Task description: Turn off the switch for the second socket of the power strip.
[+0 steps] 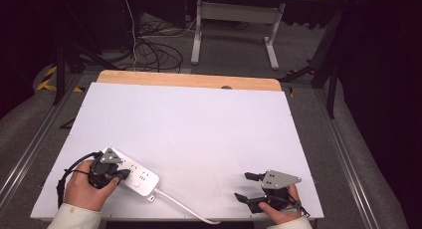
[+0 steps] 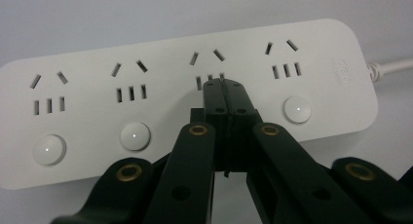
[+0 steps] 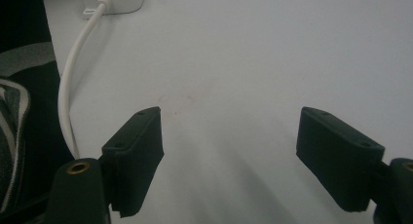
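Two grippers sit at the bottom of the high view. At lower left, the left gripper (image 2: 224, 87) has its jaws clenched together, empty, tips over the third of four outlets on one white power strip (image 2: 195, 87), which has four round buttons. At lower right, the right gripper (image 1: 247, 186) rests spread wide, grasping nothing. One white cord (image 3: 70, 73) trails off the table (image 1: 199, 119).

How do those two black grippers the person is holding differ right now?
The left gripper has its jaws shut tight together, while the right gripper stands wide open with nothing between its jaws. The left gripper's tip sits over the white power strip, near its row of round buttons; the right gripper is over the bare table, well apart from the strip. Both are black, hand-held and carry a grey three-cornered plate.
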Demonstrator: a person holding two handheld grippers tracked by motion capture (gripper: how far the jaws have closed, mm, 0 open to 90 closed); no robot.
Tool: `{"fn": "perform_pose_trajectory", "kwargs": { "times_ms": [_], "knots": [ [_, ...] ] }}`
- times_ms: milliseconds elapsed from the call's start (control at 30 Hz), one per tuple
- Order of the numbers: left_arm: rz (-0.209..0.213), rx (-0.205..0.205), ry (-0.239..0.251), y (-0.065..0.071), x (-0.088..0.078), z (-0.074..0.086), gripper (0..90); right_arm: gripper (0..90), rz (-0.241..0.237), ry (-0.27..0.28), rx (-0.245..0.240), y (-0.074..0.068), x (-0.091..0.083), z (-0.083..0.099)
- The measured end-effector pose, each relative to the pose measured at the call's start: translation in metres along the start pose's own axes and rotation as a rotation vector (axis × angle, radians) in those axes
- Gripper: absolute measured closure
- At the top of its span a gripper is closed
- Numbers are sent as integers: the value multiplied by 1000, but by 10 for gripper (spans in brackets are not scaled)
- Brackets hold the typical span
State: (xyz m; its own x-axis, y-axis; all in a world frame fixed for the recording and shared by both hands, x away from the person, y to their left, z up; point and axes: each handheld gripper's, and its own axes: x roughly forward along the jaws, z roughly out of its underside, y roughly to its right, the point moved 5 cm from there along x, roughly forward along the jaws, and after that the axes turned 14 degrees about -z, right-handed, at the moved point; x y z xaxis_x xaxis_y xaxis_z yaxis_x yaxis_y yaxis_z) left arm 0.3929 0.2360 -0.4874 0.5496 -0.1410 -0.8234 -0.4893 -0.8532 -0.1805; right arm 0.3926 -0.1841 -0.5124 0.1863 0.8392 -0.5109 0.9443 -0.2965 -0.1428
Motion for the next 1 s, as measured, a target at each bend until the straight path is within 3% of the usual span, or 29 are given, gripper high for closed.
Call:
{"fn": "perform_pose_trajectory", "kwargs": {
  "times_ms": [367,567,1000],
  "knots": [
    [2,-25,2,1,0,1,900,257,0,-1,0,-1,0,0],
    [-22,-8,-3,3,0,1,900,257,0,-3,2,-1,1,0],
    [16,-33,8,1,1,3,900,257,-1,-7,3,-1,2,1]
  ]
}}
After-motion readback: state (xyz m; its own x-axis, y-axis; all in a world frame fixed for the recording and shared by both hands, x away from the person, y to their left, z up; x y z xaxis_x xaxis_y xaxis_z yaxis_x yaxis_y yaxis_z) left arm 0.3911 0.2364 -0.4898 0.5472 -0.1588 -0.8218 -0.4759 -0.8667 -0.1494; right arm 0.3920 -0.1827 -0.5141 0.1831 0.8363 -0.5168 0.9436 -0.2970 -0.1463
